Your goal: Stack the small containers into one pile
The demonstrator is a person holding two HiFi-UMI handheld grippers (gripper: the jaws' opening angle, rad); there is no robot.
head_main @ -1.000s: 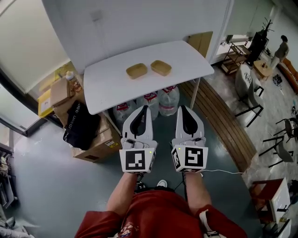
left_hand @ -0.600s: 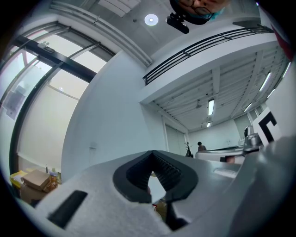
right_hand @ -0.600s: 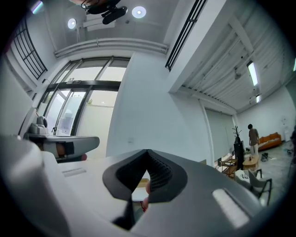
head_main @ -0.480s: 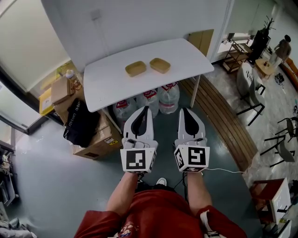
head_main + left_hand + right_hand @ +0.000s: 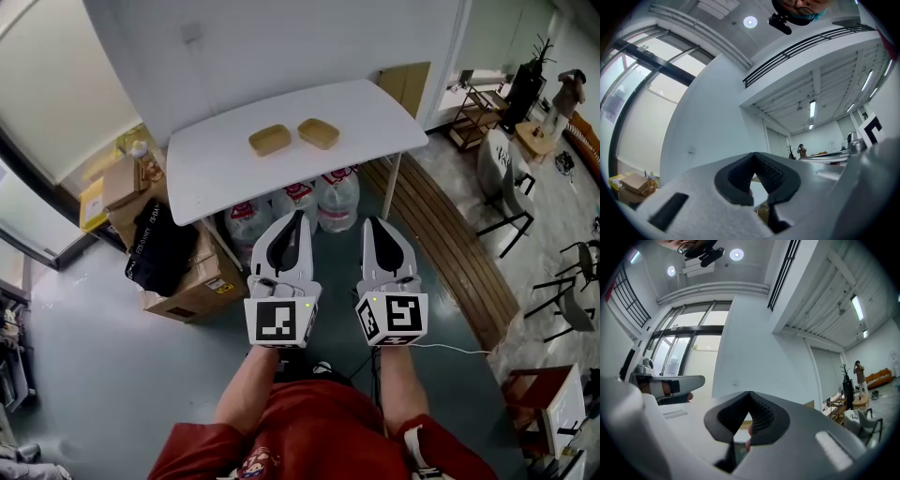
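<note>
Tan containers sit side by side on white table; left gripper and right gripper closed, empty; bottle labels illegible.

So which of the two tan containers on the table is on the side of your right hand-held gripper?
The right container, beside the left container on the white table: it lies nearer the table's right end, the side of the right hand-held gripper.

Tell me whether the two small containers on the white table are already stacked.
No, the left container and the right container lie side by side on the white table, neither atop the other.
</note>
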